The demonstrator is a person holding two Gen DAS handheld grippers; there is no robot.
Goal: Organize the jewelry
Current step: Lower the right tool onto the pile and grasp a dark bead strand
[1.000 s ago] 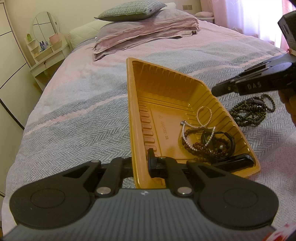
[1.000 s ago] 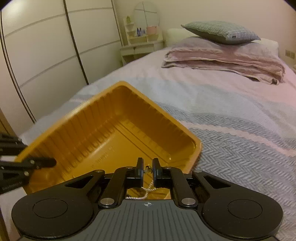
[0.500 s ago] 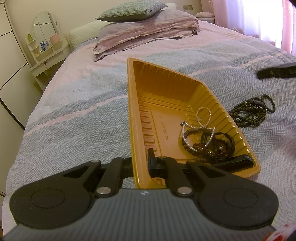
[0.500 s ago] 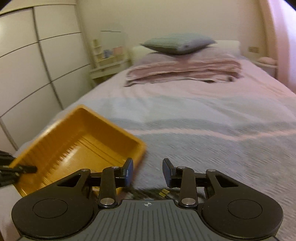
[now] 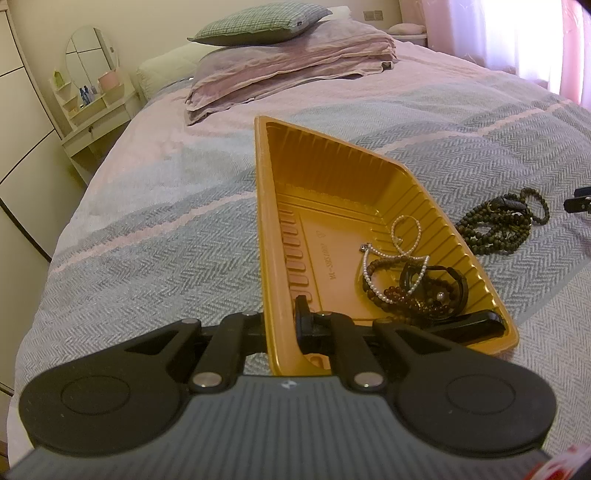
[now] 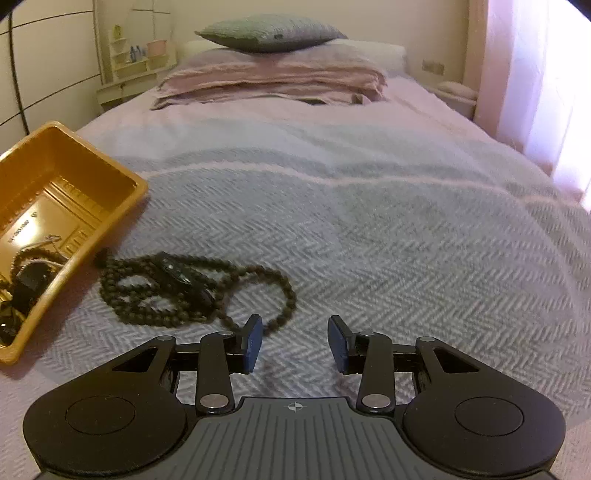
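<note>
Left wrist view: the pearl bracelet (image 5: 395, 254) lies in the near right part of the yellow tray (image 5: 280, 206), draped over a tangle of dark brown bead bracelets (image 5: 402, 295) and a black ring-shaped band (image 5: 439, 284); a black bar-shaped piece (image 5: 469, 321) lies along the tray's near wall. Tray sits on the herringbone bedspread (image 5: 166, 240). Left gripper (image 5: 284, 321) is clamped on the tray's near left wall: one finger inside the tray, the other outside, wall pinched between them, almost no gap. On the bedspread just beyond the tray's right rim lies a long dark bead necklace (image 5: 498, 225) in a loose heap, apart from the tray. At the far right edge of this view a dark tip of the right gripper (image 5: 578, 203) shows near the necklace. Right wrist view: the bead necklace (image 6: 184, 291) is spread in loops with a dark clasp or pendant on top, left of centre, just beside the tray (image 6: 122, 177), which shows at the left edge with jewelry in its near corner. Right gripper (image 6: 295, 343) has its jaws partway apart and opening, nothing between them; its left finger sits just in front of the necklace's nearest loop, and contact cannot be judged. Farther up the bed: a folded pink blanket (image 6: 269, 85) with a grey-green pillow (image 6: 269, 35) on top; a small vanity with a round mirror (image 5: 92, 55) stands by the wall.
</note>
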